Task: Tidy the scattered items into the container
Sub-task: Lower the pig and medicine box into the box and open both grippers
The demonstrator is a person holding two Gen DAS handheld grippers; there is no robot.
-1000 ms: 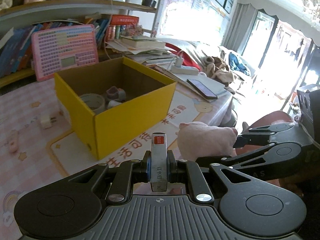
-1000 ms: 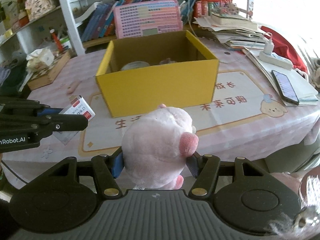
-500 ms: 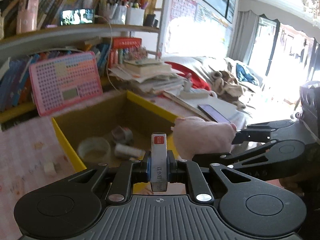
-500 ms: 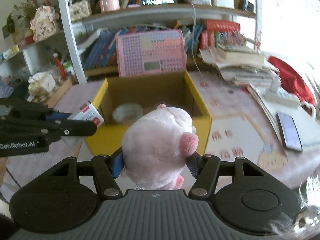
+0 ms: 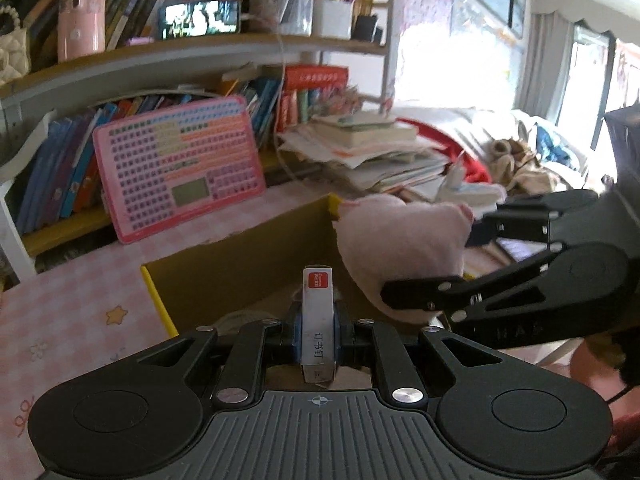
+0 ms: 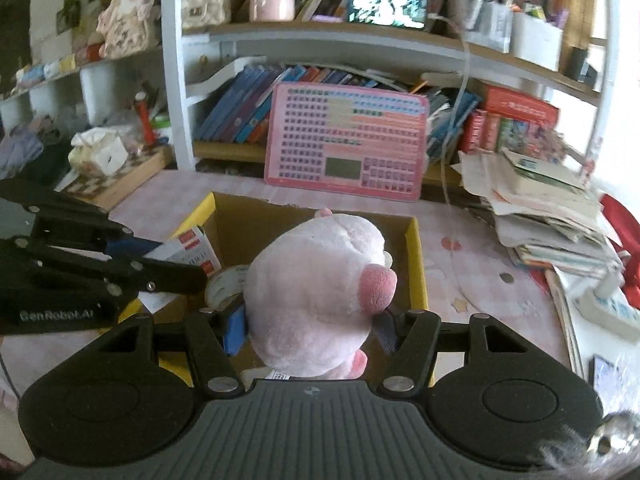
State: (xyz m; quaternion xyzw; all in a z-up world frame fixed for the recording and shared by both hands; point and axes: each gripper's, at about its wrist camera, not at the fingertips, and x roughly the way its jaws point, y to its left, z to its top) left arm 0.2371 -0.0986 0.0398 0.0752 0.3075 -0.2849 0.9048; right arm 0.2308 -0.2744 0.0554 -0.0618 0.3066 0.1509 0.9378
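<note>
Crowding is the main risk here: the pink plush pig point(image 6: 316, 292), which the right claw point(image 6: 308, 326) is gripping by its sides, is hanging over the open yellow box point(image 6: 416, 264), and the small white staple box point(image 5: 317, 320), which the left claw point(image 5: 316, 334) is pinching tightly on its narrow faces, is hanging just beside it over the left part of the same opening. If both are releasing together, I judge that the soft pig may be landing on the left claw's fingers point(image 6: 172, 272) or bouncing against the box wall and rolling out. The staple box is looking slim and light, so it may be tipping onto the rim instead of falling inside. A tape roll point(image 6: 226, 284) is already lying on the box floor, taking some room. Behind the box, a pink keyboard toy point(image 6: 346, 140) is leaning against the bookshelf point(image 6: 360, 44), and a paper stack point(image 6: 548, 204) is sitting on the surface point(image 6: 452, 240) to the right; neither is blocking the drop.
</note>
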